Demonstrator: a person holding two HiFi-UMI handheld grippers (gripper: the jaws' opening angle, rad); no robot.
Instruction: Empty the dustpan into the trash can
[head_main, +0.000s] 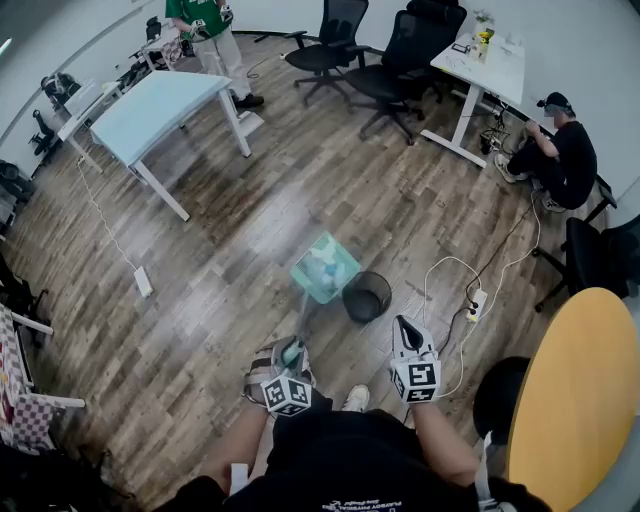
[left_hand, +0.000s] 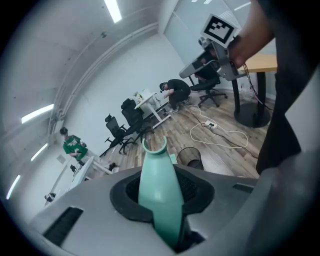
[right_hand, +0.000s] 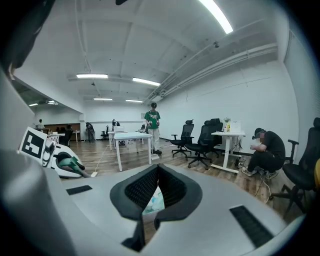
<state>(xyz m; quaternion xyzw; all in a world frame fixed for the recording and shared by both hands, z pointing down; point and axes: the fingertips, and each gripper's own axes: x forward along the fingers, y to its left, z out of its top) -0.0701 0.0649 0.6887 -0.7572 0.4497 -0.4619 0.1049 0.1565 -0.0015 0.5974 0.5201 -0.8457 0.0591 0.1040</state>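
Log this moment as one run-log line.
left hand-held gripper: shut on dustpan handle | dustpan: loaded, beside trash can | right hand-held gripper: shut, empty

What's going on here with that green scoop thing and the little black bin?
A person has a hand-held claw in each hand. The left claw grips the handle of a green dustpan, which has pale litter in it and is just beside the black trash can, not over it yet. The right claw is closed and empty.
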